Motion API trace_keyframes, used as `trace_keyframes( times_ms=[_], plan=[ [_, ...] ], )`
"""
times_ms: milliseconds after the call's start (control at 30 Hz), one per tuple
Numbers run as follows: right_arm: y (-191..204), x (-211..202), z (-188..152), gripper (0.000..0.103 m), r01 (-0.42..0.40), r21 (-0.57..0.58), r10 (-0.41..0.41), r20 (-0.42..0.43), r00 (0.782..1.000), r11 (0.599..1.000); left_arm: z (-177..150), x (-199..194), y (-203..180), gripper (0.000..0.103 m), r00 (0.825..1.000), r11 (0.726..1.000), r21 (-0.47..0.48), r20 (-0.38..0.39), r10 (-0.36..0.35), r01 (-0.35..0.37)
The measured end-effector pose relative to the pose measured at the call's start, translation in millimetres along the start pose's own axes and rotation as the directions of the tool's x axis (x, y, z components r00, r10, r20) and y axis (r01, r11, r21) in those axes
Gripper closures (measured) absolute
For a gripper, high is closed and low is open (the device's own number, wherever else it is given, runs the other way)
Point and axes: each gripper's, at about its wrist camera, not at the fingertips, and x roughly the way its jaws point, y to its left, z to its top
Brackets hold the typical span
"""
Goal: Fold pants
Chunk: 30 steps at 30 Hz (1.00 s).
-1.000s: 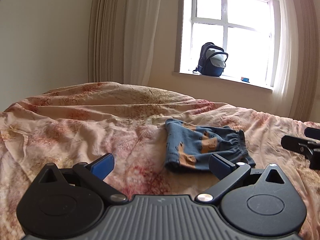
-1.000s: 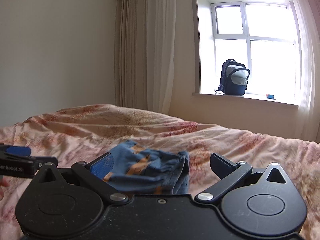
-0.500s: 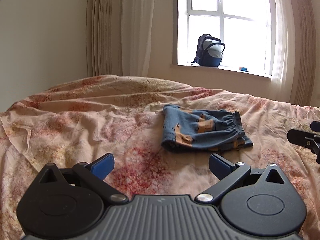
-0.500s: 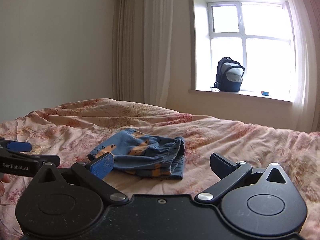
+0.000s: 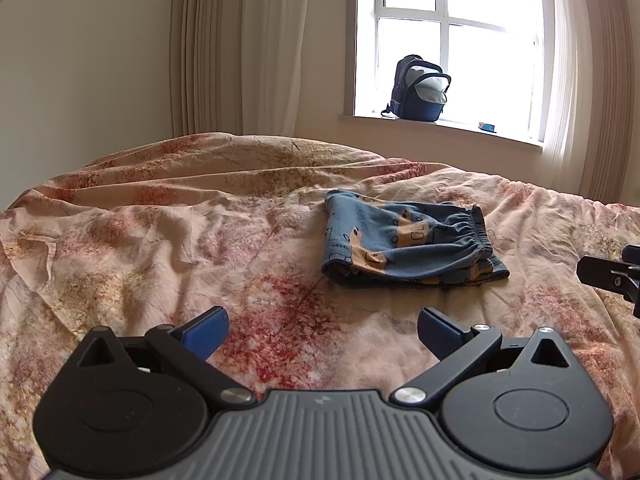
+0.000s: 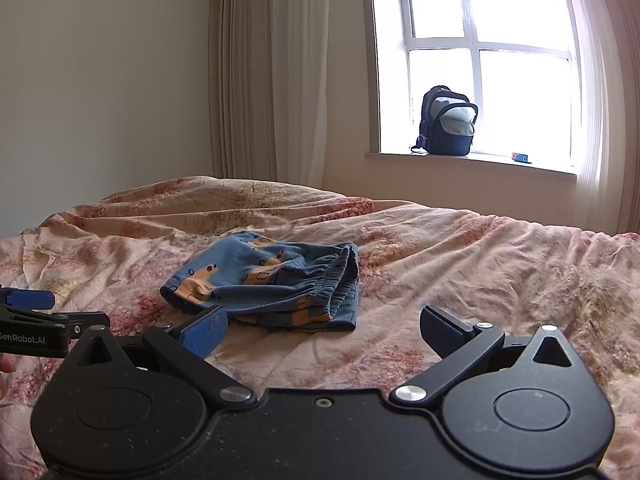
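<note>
The small blue pants with orange print lie folded in a compact bundle on the floral pink bedspread. Nearer than the pants, the left gripper and right gripper both hover with jaws spread wide, holding nothing

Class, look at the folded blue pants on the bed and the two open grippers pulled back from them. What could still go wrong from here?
1. The pants lie on a soft, wrinkled bedspread; the bundle looks loose, with layers showing at the waistband edge, so the fold might spring open.
2. The left hand-held gripper and right hand-held gripper are both open and low near the fabric; a careless move could snag an edge and drag it apart.
</note>
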Motion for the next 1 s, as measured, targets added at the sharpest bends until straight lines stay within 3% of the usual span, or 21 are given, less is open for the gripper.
trace_keyframes(
  times_ms=[1000],
  plan=[
    [-1.5,0.4,0.3,0.001,-0.002,0.006,0.002,-0.006,1.0,1.0,-0.6,1.2,1.5,0.0,1.0,1.0,0.002,-0.002,0.003,-0.003]
  ],
)
